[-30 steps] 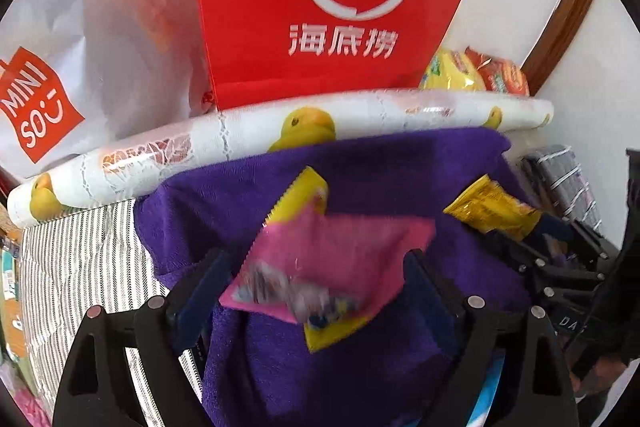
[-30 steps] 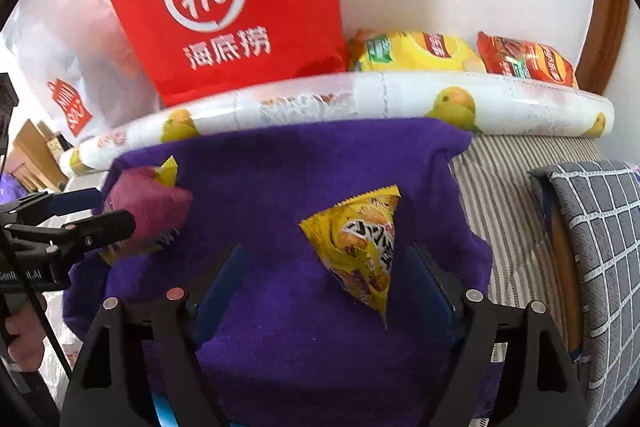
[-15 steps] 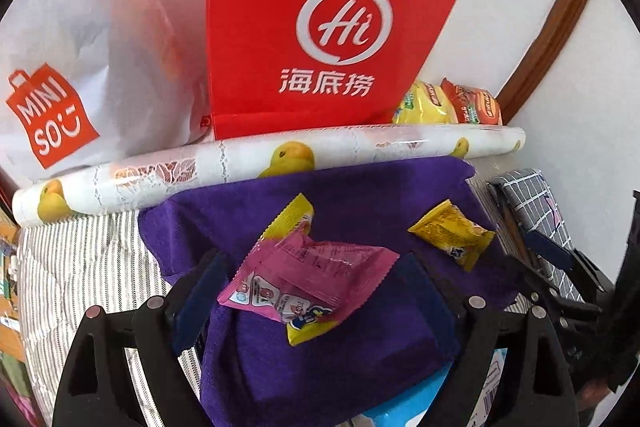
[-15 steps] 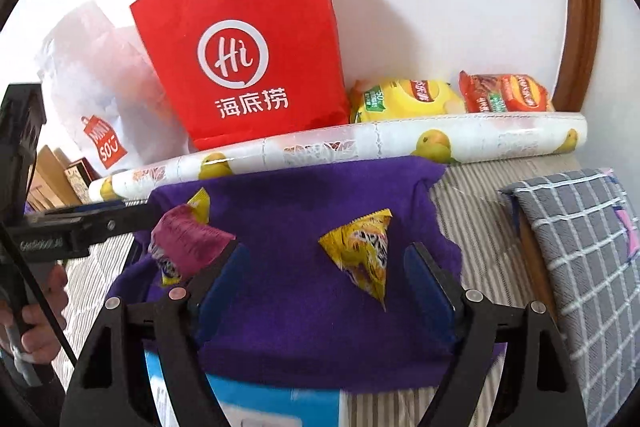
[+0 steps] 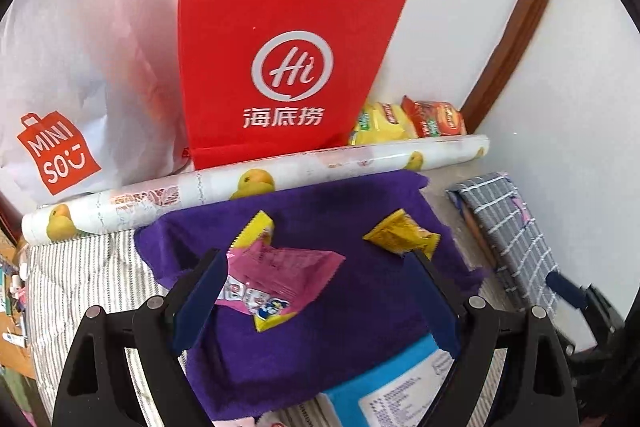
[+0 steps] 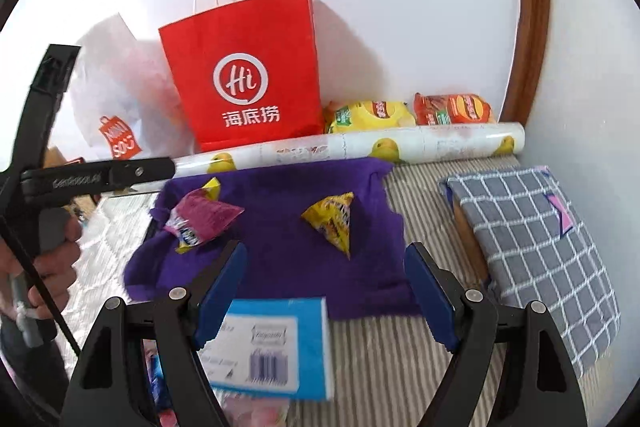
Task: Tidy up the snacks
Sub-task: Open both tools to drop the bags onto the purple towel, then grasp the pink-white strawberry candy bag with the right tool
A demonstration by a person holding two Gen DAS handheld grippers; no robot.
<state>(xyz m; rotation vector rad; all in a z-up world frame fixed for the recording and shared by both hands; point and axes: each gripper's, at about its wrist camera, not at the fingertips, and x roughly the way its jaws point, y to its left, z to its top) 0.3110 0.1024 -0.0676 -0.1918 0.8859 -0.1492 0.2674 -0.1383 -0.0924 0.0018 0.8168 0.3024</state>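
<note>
Snacks lie on a purple towel (image 6: 280, 247) spread over a striped surface (image 6: 400, 367): a pink packet (image 5: 276, 275) resting on top of a yellow packet (image 5: 256, 227) at the towel's left side, and a separate yellow triangular packet (image 6: 334, 221) near the towel's middle. That makes three small packets on the towel.

The left gripper (image 5: 316, 291) hangs above the towel with its blue-padded jaws spread wide. The pink packet appears between them in the left wrist view, close by the left pad, but the right wrist view shows it lying flat on the towel, so nothing is grasped. The right gripper (image 6: 326, 291) is also released, its jaws wide apart and empty, with the near edge of the towel and a blue box (image 6: 276, 343) below them. A hand (image 6: 48, 267) grips the left tool's handle at the left edge of the right wrist view.

Behind the towel lies one roll of patterned paper with yellow ducks (image 6: 360, 147). Behind the roll, against the white wall, stand one red paper bag (image 6: 248, 79) with white handles and one white plastic bag (image 5: 60, 87) with a red logo. To the right of the red bag sit two larger snack bags: one yellow (image 6: 368, 115) and one orange-red (image 6: 452, 109). A grey checked cloth (image 6: 532, 247) covers something at the right, perhaps a cushion; the view does not settle it.
</note>
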